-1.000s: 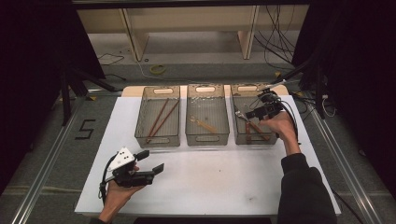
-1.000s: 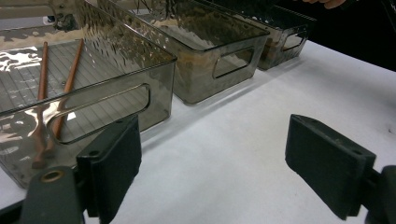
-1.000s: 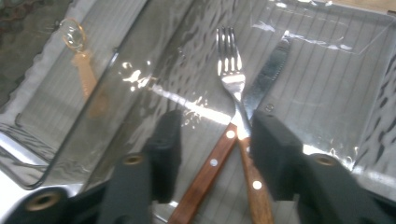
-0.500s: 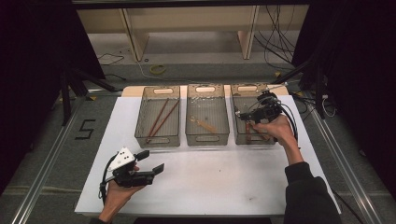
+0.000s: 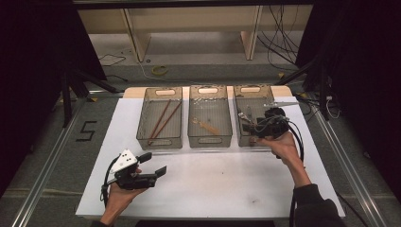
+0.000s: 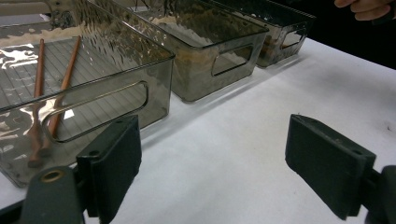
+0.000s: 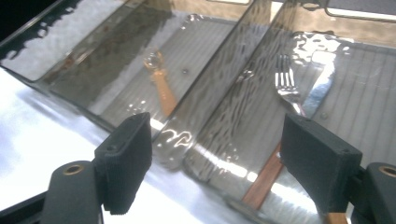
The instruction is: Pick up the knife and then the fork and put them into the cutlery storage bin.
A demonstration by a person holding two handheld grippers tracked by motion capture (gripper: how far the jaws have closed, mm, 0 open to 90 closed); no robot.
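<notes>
A dark sleeve (image 5: 316,208) covers the person's right forearm at 5 o'clock; black grippers trail black cables, the left gripper (image 5: 150,164) topped by a pale dotted plate.

The high view looks down and forward over the white table (image 5: 213,184). Each gripper view sits low and close, facing the 3 smoky bins (image 5: 209,116), which all 3 views share.

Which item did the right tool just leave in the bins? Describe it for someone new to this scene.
Three smoky clear bins sit in a row on the white table. In the right bin, beside the open right tool, lies a metal fork with a wooden handle, next to a knife; neighbouring bins hold wooden pieces.
</notes>
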